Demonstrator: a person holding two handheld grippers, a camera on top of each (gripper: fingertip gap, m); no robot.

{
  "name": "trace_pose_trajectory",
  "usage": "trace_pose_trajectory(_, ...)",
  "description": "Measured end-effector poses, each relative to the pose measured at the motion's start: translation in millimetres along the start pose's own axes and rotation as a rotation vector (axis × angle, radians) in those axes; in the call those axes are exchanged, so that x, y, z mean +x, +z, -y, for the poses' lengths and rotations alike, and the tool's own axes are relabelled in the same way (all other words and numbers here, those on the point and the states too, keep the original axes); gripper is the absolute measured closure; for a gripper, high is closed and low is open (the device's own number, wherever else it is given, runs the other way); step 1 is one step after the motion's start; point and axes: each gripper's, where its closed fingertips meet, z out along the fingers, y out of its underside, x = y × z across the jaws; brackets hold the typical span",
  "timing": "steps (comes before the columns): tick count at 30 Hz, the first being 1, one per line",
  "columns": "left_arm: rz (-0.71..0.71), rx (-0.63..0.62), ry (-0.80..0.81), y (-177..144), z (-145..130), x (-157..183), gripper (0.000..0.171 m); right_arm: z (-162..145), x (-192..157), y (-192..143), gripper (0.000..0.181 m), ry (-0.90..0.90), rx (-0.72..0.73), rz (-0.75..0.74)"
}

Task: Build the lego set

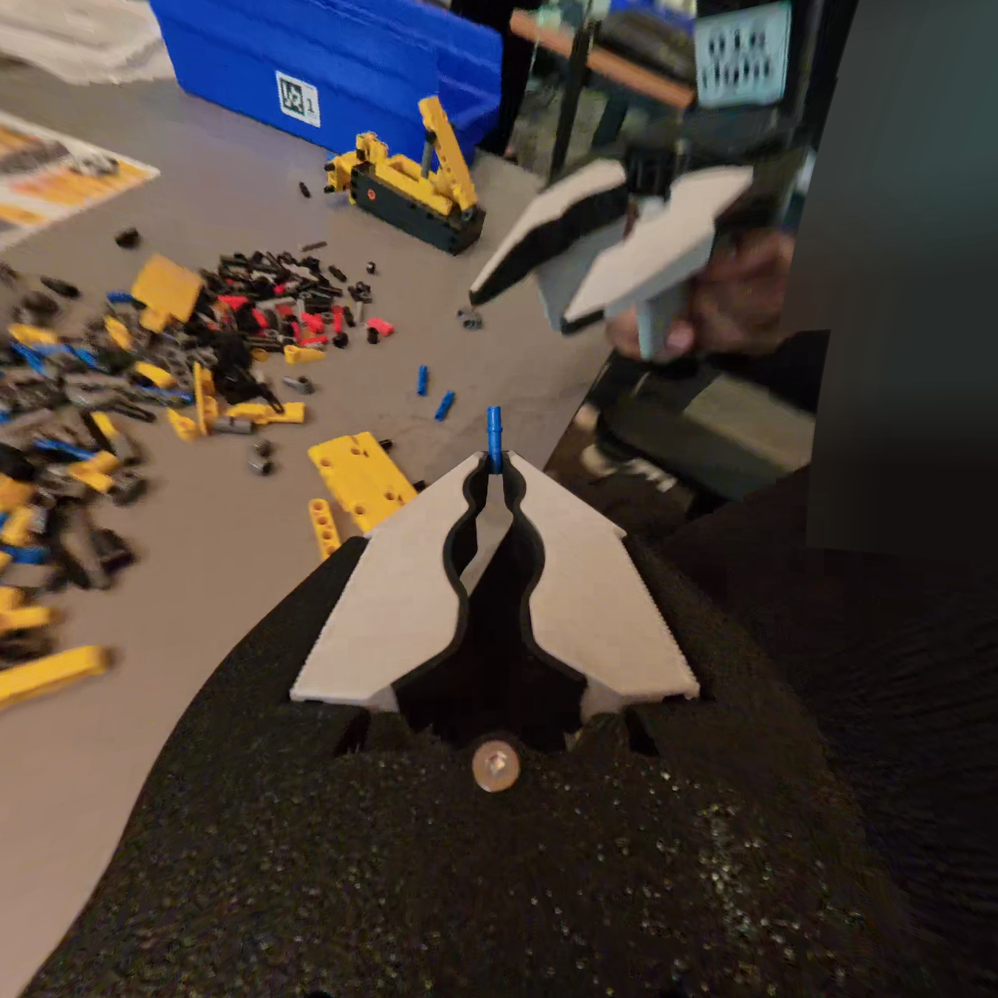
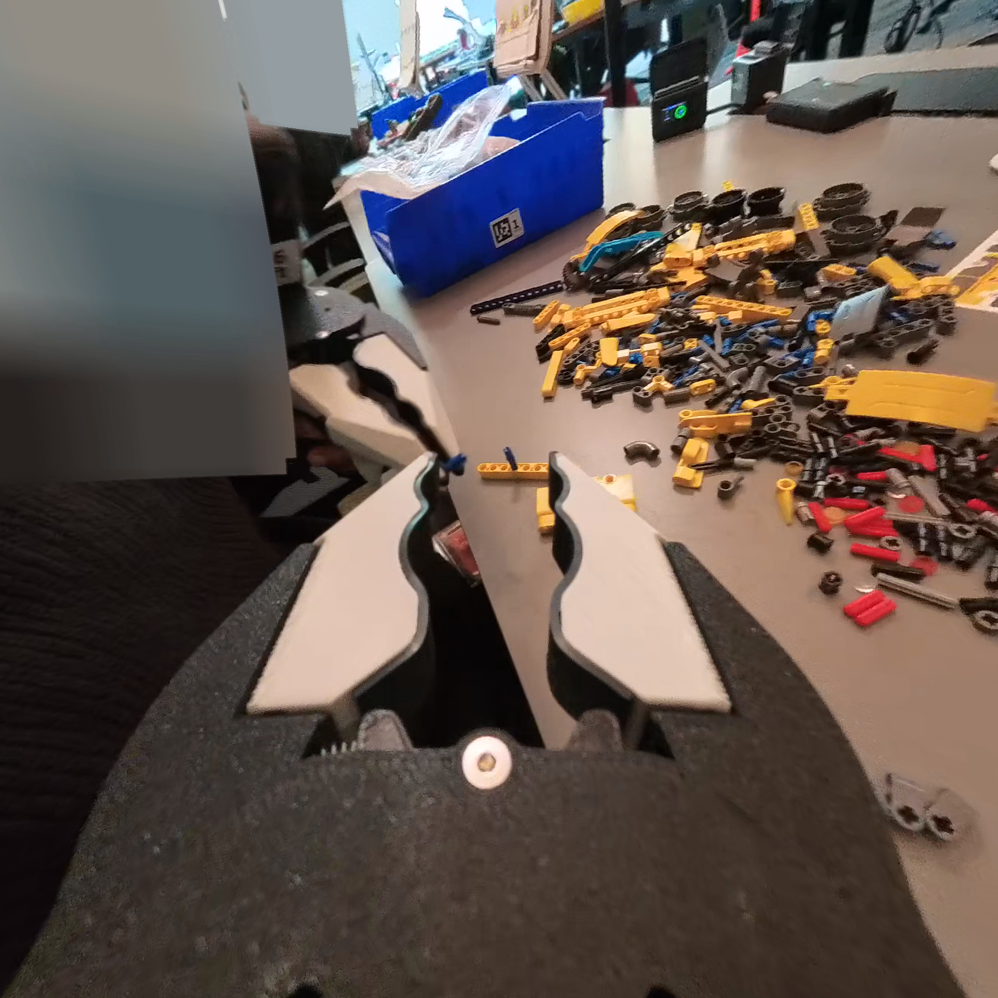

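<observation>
The left gripper (image 1: 494, 459) sits at the middle of the left wrist view with its fingers pressed almost together, pinching the lower end of a small blue pin (image 1: 493, 432), which stands upright out of the tips above the near edge of the grey table (image 1: 227, 178). Just to the lower left of those tips lies a yellow plate with holes (image 1: 362, 475), and two loose blue pins (image 1: 422, 379) lie a little above it. The right gripper (image 1: 521, 310), held by a hand (image 1: 729, 302) at the right of that frame, is blurred; its fingers are spread with nothing between them, and its nearer tip hangs just over a small grey piece (image 1: 471, 319) on the table. The right wrist view shows the same spread fingers, with the table edge running up between them and a yellow beam with holes (image 2: 513, 470) lying just beyond the tips, a dark blue pin standing in it. There the left gripper comes in from the upper left, its pin close to the right gripper's left fingertip; whether they touch I cannot tell. A heap of small parts (image 1: 216, 335) in yellow, black, red and blue fills the left of the frame, a half-built yellow and black model (image 1: 410, 189) stands at upper centre before a blue bin (image 1: 335, 70), and a printed booklet (image 1: 48, 178) lies at the far left.
</observation>
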Motion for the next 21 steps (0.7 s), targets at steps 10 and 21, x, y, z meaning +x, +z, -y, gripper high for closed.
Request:
trace_pose_trajectory(10, 0.132, -0.141, 0.378, -1, -18, -3, 0.167, -26, -16, 24, 0.157, -0.005, -0.103, 0.065)
trace_pose_trajectory(21, 0.118, -0.158, 0.456, 0, -24, 1, 0.167, -44, -24, 32, 0.158, -0.002, -0.177, 0.105)
